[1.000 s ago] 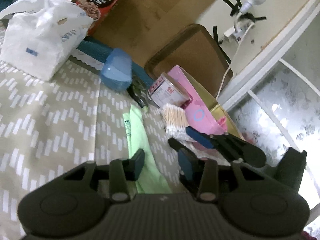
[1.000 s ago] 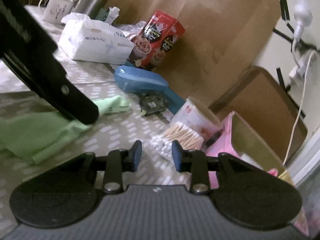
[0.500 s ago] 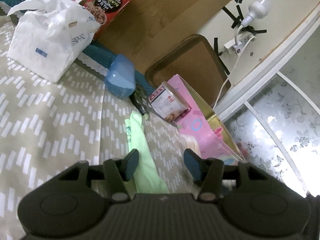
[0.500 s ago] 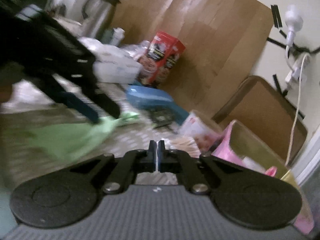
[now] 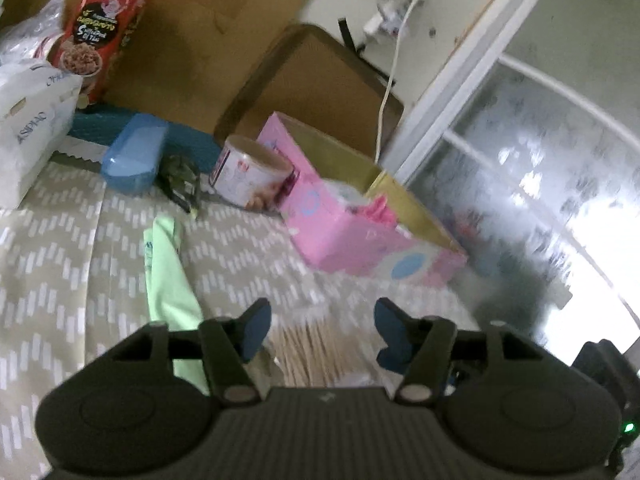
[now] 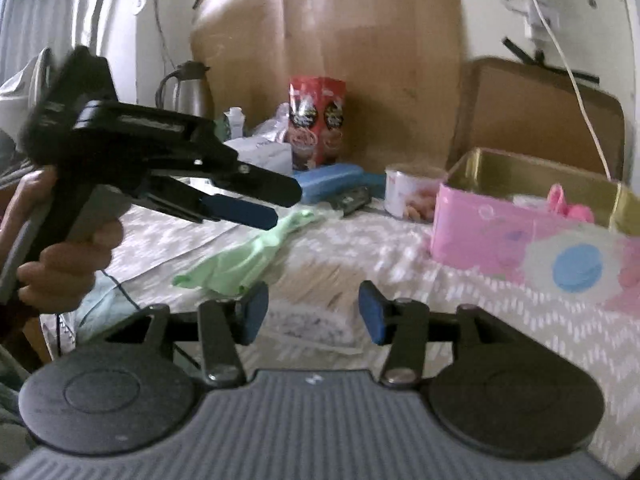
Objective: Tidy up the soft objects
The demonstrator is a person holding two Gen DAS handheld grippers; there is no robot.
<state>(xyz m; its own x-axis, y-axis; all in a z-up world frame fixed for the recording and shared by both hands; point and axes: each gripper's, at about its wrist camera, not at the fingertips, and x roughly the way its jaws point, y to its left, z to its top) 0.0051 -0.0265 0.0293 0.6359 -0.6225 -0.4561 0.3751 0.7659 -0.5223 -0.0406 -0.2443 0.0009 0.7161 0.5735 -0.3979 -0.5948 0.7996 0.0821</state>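
Observation:
A light green cloth (image 5: 168,276) lies crumpled on the patterned table cover; it also shows in the right wrist view (image 6: 248,256). A bag of cotton swabs (image 5: 308,352) lies just ahead of my left gripper (image 5: 320,332), which is open and empty above it. My right gripper (image 6: 312,312) is open and empty, with the swab bag (image 6: 312,312) below its jaws. The left gripper (image 6: 248,200) shows in the right wrist view, held in a hand above the green cloth. An open pink tin box (image 5: 360,216) holds pink and white soft items (image 6: 568,208).
A round tin can (image 5: 252,176), a blue case (image 5: 132,156), a dark packet (image 5: 180,176), a white tissue pack (image 5: 28,128) and a red snack box (image 5: 104,28) stand along the back. Cardboard (image 6: 360,48) leans behind. A kettle (image 6: 188,92) stands far left.
Both grippers have pulled back and lifted. The right gripper shut half a second ago and is open again. The left gripper opened wider. The swab bag now lies close under both grippers.

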